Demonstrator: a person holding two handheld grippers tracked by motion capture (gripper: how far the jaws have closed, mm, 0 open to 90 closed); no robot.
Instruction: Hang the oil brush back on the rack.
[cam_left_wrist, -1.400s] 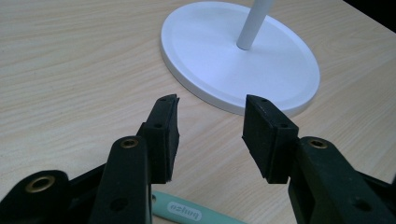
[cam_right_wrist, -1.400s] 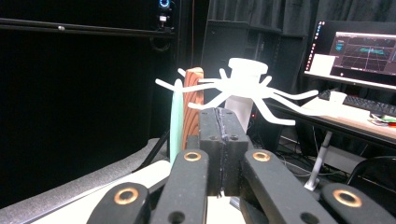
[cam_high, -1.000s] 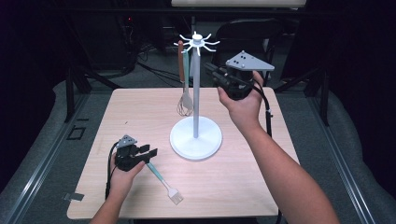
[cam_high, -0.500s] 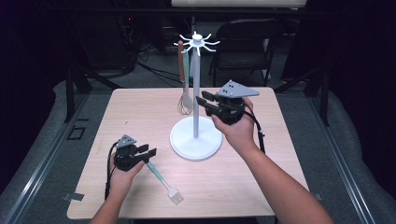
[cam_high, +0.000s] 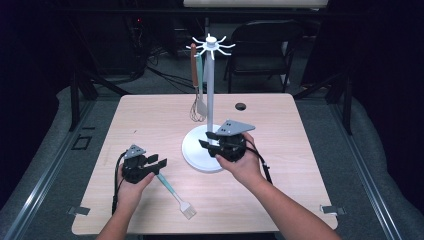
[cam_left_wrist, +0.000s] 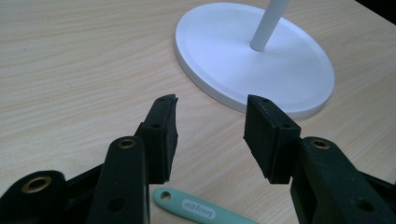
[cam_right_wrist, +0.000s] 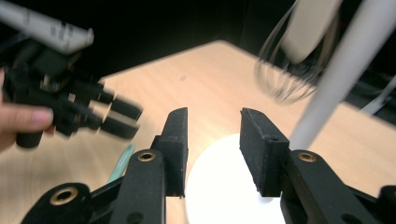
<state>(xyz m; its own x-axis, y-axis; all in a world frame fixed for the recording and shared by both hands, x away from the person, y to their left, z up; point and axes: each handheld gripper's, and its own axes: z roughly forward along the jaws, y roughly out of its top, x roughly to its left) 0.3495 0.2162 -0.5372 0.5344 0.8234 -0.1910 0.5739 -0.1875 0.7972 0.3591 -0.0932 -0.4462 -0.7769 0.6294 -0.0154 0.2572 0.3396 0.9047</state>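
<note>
On the table (cam_high: 150, 120), the left gripper (cam_high: 156, 165) rests near the front left corner, jaws apart with nothing between them; the teal brush (cam_high: 176, 196) lies flat just beside and under it, handle end below the jaws in the left gripper view (cam_left_wrist: 196, 207), bristles toward the person. Right gripper (cam_high: 209, 140) hangs low over the white stand base (cam_high: 197, 155), close to the pole (cam_high: 210, 95); its jaws have just been opening and stand apart, empty. A whisk (cam_high: 196, 107) and spatula (cam_high: 201, 102) hang from the stand's top hooks
</note>
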